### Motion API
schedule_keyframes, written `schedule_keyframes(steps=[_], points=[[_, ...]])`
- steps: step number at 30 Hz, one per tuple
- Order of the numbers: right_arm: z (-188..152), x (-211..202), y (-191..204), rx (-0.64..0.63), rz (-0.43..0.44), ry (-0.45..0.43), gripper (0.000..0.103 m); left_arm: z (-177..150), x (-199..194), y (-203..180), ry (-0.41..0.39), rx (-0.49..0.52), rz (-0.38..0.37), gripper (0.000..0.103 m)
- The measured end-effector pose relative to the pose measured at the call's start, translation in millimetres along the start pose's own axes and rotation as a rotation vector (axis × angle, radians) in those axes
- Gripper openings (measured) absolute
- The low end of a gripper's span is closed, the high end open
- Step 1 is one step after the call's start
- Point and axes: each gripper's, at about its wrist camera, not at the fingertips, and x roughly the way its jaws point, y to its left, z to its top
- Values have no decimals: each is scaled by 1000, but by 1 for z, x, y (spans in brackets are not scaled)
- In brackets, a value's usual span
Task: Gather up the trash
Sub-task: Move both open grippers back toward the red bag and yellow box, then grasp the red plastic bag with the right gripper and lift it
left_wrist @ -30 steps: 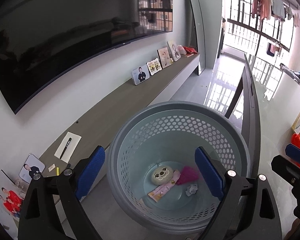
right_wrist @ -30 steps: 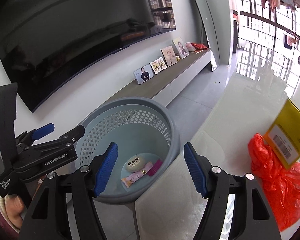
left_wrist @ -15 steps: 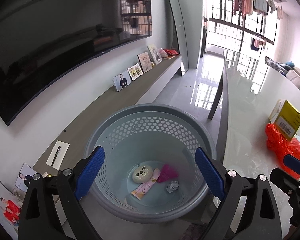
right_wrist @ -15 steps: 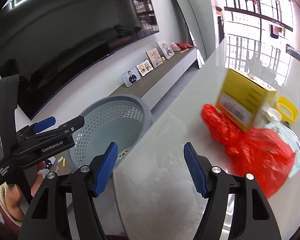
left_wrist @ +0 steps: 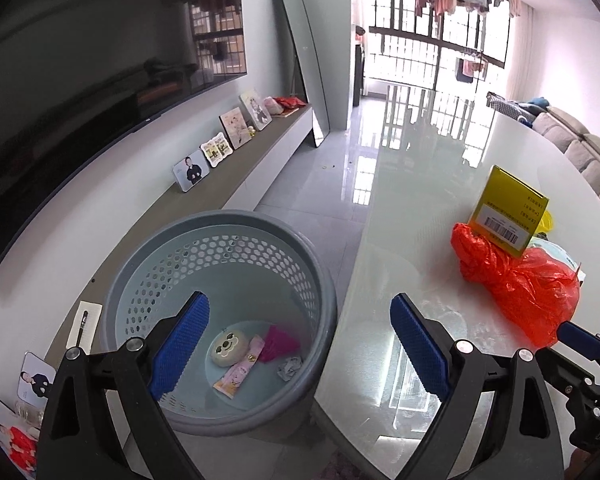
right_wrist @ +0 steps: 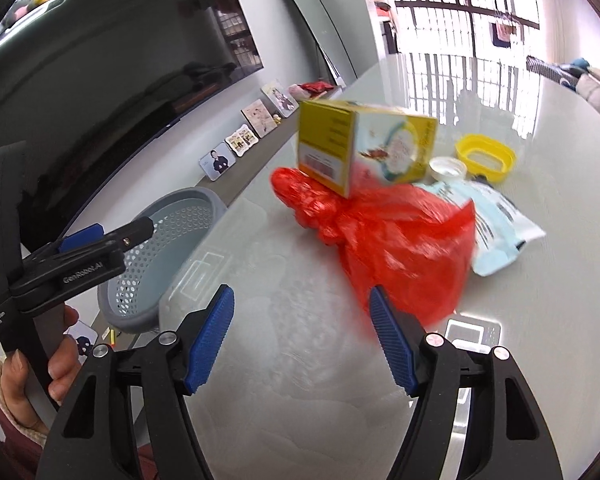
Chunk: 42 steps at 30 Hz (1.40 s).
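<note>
Glossy white table (right_wrist: 284, 360) filled the lower frame, with your trash heaped at centre right.

Beside its edge at left of the right-wrist view stood the grey perforated basket (left_wrist: 216, 236), already holding small scraps on its floor. You had the red plastic bag (right_wrist: 404, 240) lying crumpled at the middle of that view, just beyond the right gripper (right_wrist: 302, 338), whose jaws stood spread with nothing between them. It looked light, soft and slippery, so you would have done best to pinch a bunched fold near its knotted end. Resting partly on it, the yellow carton (right_wrist: 360, 144) looked stiff and light; its narrow sides would suit the jaws. Your left gripper (left_wrist: 296, 346) hung released over the basket at lower centre of its own view.
</note>
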Motion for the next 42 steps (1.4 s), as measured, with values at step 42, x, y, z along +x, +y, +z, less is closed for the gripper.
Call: schedule_keyframes(steps=[42], points=[[21,0,-71,272,-147,36,67,40,37,-81,10,147,-149,90]])
